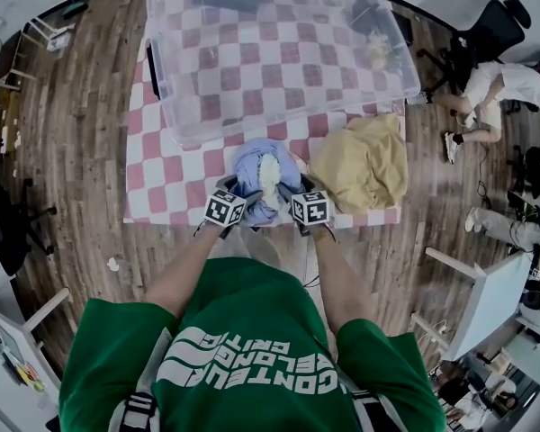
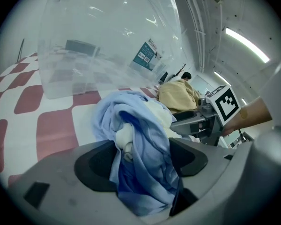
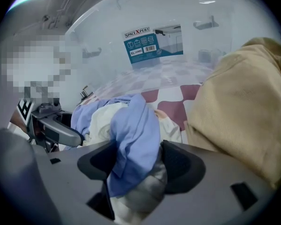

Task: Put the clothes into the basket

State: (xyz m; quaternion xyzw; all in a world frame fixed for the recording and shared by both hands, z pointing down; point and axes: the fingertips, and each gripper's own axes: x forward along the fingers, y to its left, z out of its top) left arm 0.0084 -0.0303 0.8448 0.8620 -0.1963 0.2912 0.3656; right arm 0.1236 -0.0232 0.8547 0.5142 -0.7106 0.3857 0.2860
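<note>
A bundled light-blue and cream garment (image 1: 252, 165) lies at the table's front edge, just before the clear plastic basket (image 1: 166, 106). My left gripper (image 1: 241, 196) is shut on its left side; blue cloth (image 2: 140, 139) fills the space between the pads. My right gripper (image 1: 292, 196) is shut on its right side, with blue and cream cloth (image 3: 133, 135) pinched in the jaws. A crumpled yellow garment (image 1: 364, 165) lies to the right of the bundle, apart from both grippers. The basket (image 2: 107, 46) stands upright on the checkered cloth and looks mostly empty.
The red-and-white checkered table (image 1: 175, 187) is ringed by wooden floor. A person (image 1: 495, 88) sits on the floor at the right near a black office chair (image 1: 495, 25). A white table (image 1: 486, 304) stands at the lower right and a dark chair (image 1: 9, 223) at the left.
</note>
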